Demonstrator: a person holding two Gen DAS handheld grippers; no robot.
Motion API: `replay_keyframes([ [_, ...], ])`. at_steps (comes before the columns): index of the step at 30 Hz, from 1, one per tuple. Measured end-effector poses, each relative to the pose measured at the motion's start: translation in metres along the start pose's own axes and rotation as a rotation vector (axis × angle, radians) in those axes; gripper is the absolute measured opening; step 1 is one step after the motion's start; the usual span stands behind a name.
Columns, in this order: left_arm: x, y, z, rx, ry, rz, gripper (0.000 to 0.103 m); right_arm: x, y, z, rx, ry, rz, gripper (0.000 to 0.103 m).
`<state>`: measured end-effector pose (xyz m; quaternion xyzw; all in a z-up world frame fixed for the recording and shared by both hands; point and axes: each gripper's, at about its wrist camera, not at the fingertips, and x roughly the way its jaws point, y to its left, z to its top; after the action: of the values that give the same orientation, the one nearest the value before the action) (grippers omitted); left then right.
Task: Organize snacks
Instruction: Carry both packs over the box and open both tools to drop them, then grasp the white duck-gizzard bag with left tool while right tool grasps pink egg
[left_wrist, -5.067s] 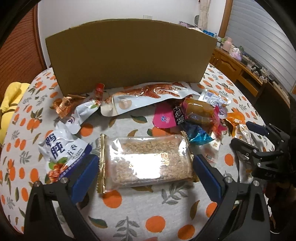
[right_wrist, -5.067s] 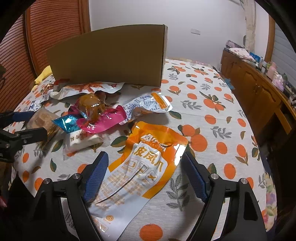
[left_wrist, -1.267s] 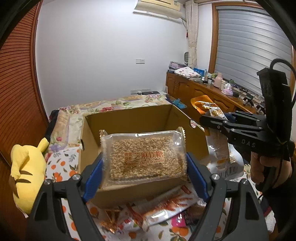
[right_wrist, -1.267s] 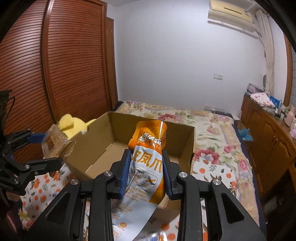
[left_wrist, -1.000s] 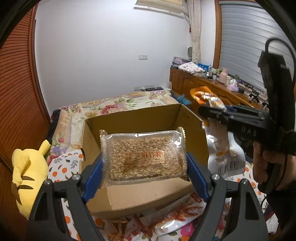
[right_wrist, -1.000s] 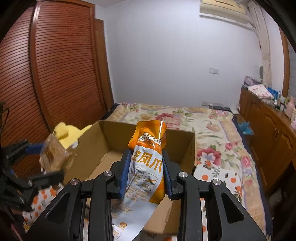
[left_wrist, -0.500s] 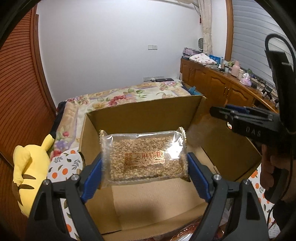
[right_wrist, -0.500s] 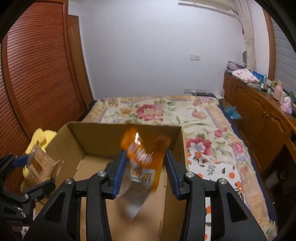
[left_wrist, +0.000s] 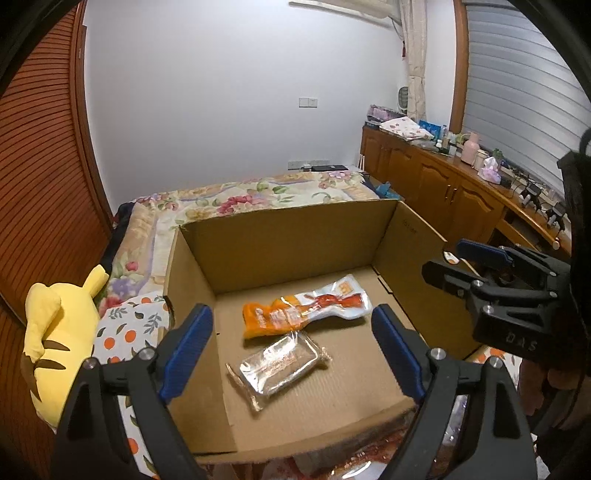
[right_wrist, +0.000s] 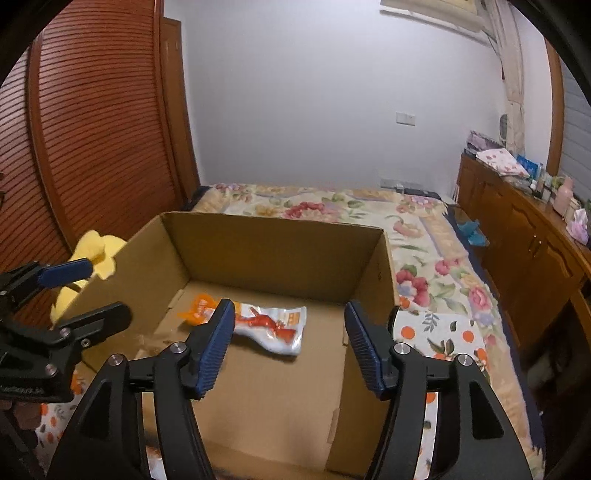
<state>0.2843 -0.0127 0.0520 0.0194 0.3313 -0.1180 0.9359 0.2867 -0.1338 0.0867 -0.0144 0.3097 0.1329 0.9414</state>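
Note:
An open cardboard box (left_wrist: 295, 240) (right_wrist: 273, 254) stands in front of both grippers. On its floor lie an orange and white snack bag (left_wrist: 306, 312) (right_wrist: 266, 323) and a clear pack of sesame candy (left_wrist: 279, 367). My left gripper (left_wrist: 291, 350) is open and empty above the box's near edge. My right gripper (right_wrist: 286, 345) is open and empty over the box's right part; it also shows in the left wrist view (left_wrist: 461, 264). The left gripper shows at the left of the right wrist view (right_wrist: 77, 291).
A yellow plush toy (left_wrist: 55, 332) lies left of the box. More snack packs (left_wrist: 354, 461) peek out below the box's front wall on the orange-print tablecloth (left_wrist: 125, 332). A bed (right_wrist: 332, 206) lies behind, and a wooden cabinet (left_wrist: 443, 184) runs along the right.
Both grippers have opened and let go: the sesame candy pack and the orange bag have dropped onto the box floor.

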Motion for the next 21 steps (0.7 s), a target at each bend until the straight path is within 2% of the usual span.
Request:
replay_keyframes([
  [12, -0.054, -0.004, -0.029, 0.021, -0.024, -0.080, 0.088, -0.083, 0.009, -0.039, -0.033, -0.091, 0.056, 0.067],
  [21, -0.085, -0.011, -0.073, 0.052, -0.013, -0.084, 0.088, -0.095, 0.004, -0.103, -0.040, -0.008, 0.116, 0.067],
])
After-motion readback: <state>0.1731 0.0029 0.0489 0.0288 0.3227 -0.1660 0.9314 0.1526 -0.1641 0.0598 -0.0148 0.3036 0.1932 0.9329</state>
